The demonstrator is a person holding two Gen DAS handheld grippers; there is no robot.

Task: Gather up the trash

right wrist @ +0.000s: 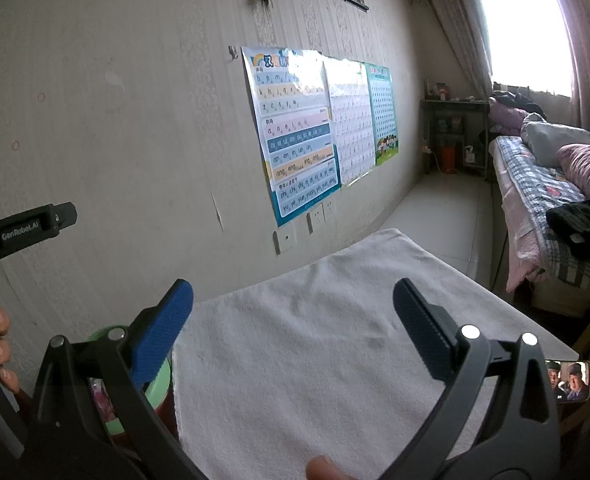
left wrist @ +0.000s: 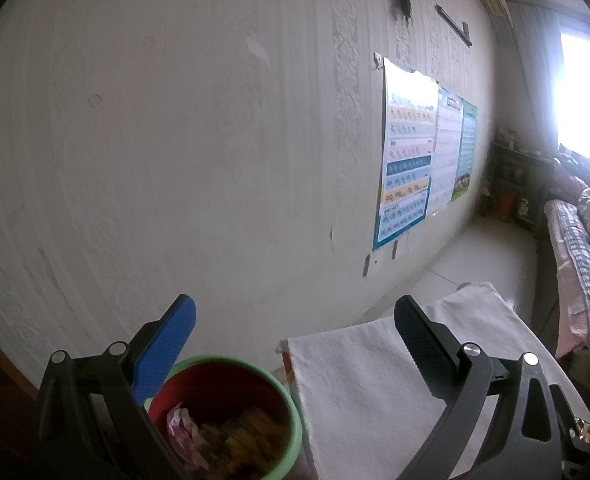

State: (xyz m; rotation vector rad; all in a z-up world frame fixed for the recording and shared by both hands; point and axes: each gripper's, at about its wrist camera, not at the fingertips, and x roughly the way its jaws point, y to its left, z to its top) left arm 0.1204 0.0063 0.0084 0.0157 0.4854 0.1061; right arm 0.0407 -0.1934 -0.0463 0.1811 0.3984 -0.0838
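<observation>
Black gripper (left wrist: 295, 316), blue-padded jaws, silver screws.

Red bin (left wrist: 231, 388) with green rim, white towel (right wrist: 315, 352), blue and black gripper pads (left wrist: 163, 352), checked bedspread (right wrist: 535, 188), striped beige wallpaper (right wrist: 135, 120)

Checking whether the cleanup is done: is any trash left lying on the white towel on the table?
No: the white towel shows only bare cloth in the right wrist view, with no wrappers on it.

A table (right wrist: 551, 332) next to the wall carries 1 white towel (right wrist: 315, 352) spread over most of its top. 1 phone (right wrist: 569, 380) with a lit screen lies on the bare right edge, just beside the towel.
</observation>
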